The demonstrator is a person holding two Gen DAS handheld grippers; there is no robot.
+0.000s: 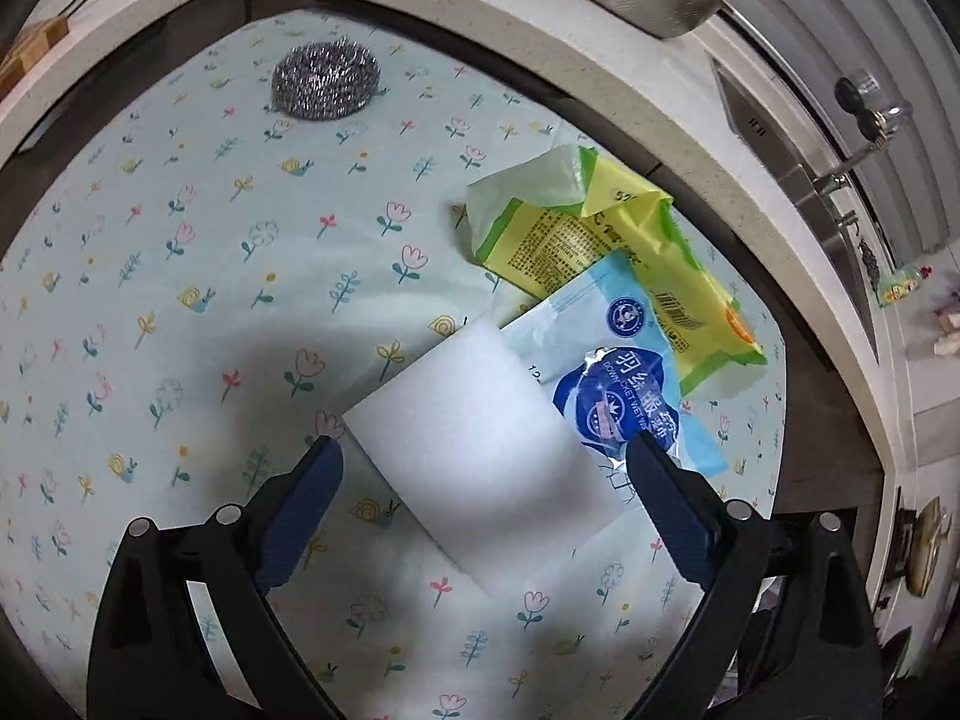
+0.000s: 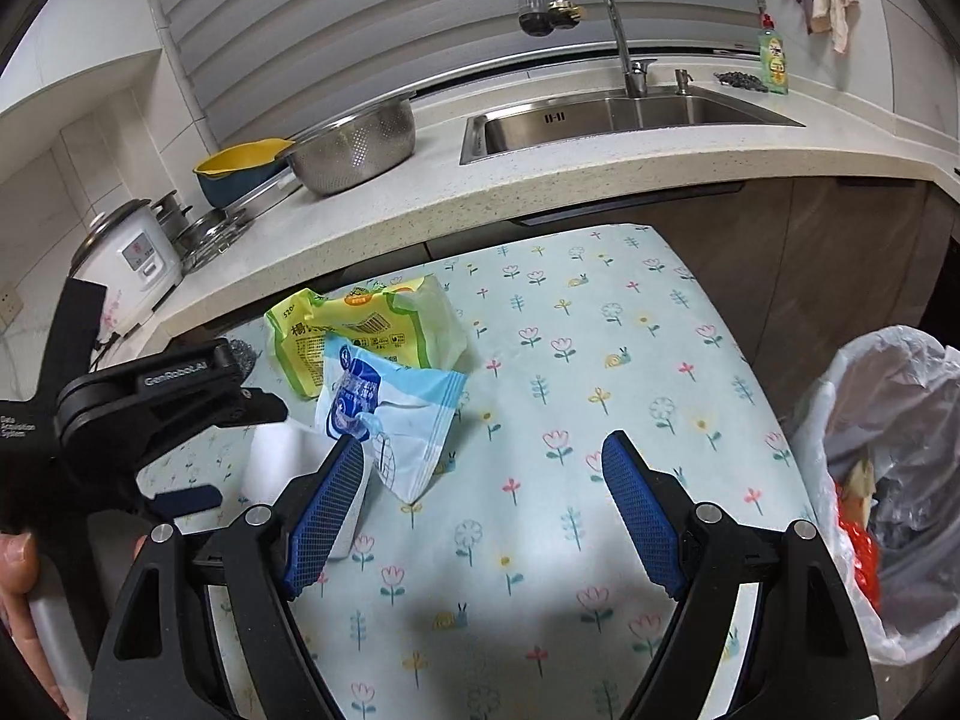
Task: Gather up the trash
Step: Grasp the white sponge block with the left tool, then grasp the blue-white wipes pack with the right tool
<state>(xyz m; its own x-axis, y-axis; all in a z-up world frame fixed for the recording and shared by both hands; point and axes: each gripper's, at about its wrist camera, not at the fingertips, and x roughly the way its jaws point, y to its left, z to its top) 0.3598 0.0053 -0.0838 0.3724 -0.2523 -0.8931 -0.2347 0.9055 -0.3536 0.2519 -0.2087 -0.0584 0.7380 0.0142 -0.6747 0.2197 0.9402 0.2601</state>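
Observation:
A white sponge block [image 1: 480, 456] lies on the flowered tablecloth [image 1: 210, 300]. My left gripper [image 1: 483, 450] is open, its fingers on either side of the block. A blue and white wrapper [image 1: 618, 384] lies partly under the block's right side, and a yellow-green wrapper [image 1: 600, 240] lies behind it. In the right wrist view the blue wrapper [image 2: 396, 420] and yellow wrapper [image 2: 360, 330] sit left of centre, and the white block [image 2: 282, 456] shows beside them. My right gripper [image 2: 483, 450] is open and empty above the cloth.
A steel wool scrubber [image 1: 327, 79] lies at the far side of the table. A bin with a clear bag [image 2: 888, 468] stands right of the table. The counter behind holds a steel colander [image 2: 354, 147], a sink [image 2: 630, 114] and a rice cooker [image 2: 126, 258].

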